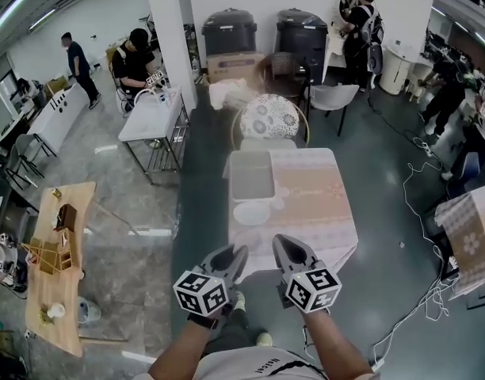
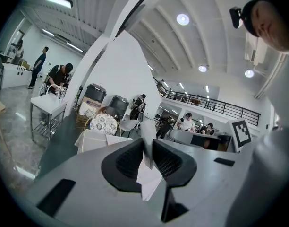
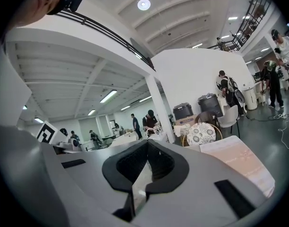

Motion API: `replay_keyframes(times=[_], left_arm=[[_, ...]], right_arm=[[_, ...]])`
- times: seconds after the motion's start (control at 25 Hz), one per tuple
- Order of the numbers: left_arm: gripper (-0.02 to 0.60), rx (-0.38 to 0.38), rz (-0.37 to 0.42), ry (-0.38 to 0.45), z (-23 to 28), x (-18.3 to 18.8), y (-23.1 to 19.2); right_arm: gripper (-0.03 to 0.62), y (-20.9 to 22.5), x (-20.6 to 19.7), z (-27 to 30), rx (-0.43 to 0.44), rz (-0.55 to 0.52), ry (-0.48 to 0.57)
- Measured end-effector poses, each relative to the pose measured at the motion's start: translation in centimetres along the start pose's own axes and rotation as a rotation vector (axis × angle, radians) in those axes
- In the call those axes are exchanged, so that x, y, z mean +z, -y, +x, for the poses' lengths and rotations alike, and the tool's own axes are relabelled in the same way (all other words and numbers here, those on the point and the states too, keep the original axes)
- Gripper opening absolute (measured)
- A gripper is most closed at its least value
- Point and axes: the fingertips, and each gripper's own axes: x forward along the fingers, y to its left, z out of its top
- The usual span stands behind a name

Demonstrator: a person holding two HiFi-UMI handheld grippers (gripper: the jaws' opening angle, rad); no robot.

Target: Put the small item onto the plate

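Left tool (image 2: 148,148) pinches the item (image 2: 147,176) between its black pads (image 2: 128,162), which press on it from both sides. Our right tool (image 3: 147,148) has its jaws pressed together at the tips, and we make out nothing held there. In the head view the left tool (image 1: 238,252) and the right tool (image 1: 282,242) both point toward the desk (image 1: 322,212) at its near edge.

On the desk's left side lie two containers. A grey tray (image 1: 252,176) sits farther back, its floor bare as far as we can tell. A white plate (image 1: 250,213) lies just in front of it, nearer to us, and shows only its own pale surface. The plate is just ahead of the left tool's tip and apart from it.

The item is white and thin, like a folded sheet with sharp creases. It stands upright in the grip. A narrow strip pokes up past the pad tips, and a wider, pointed flap hangs below them toward the camera. What it is made of we cannot tell. A chair (image 1: 269,117) with a patterned back stands behind the desk.
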Motion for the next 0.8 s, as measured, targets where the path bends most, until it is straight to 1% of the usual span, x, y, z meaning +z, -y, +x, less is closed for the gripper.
replay_keyframes(times=[0.16, 0.4, 0.52, 0.64, 0.8], left_arm=[[0.067, -0.013, 0.006, -0.019, 2.9, 0.6, -4.1], [0.067, -0.047, 0.017, -0.071, 7.7, 0.4, -10.3], [0.067, -0.067, 0.047, -0.093, 9.6, -0.1, -12.2], [0.067, -0.08, 0.064, -0.128, 11.7, -1.1, -13.7], [0.067, -0.071, 0.063, -0.194, 13.7, -3.6, -15.9]], right_arm=[[0.014, 2.1, -0.3, 4.2, -0.045, 0.005, -0.003], [0.014, 4.8, -1.3, 10.0, -0.122, 0.016, -0.026], [0.014, 5.9, -1.7, 11.8, -0.151, 0.024, -0.033], [0.014, 7.3, -2.6, 13.2, -0.172, 0.036, -0.05], [0.014, 8.6, -4.7, 14.4, -0.201, 0.068, -0.085]])
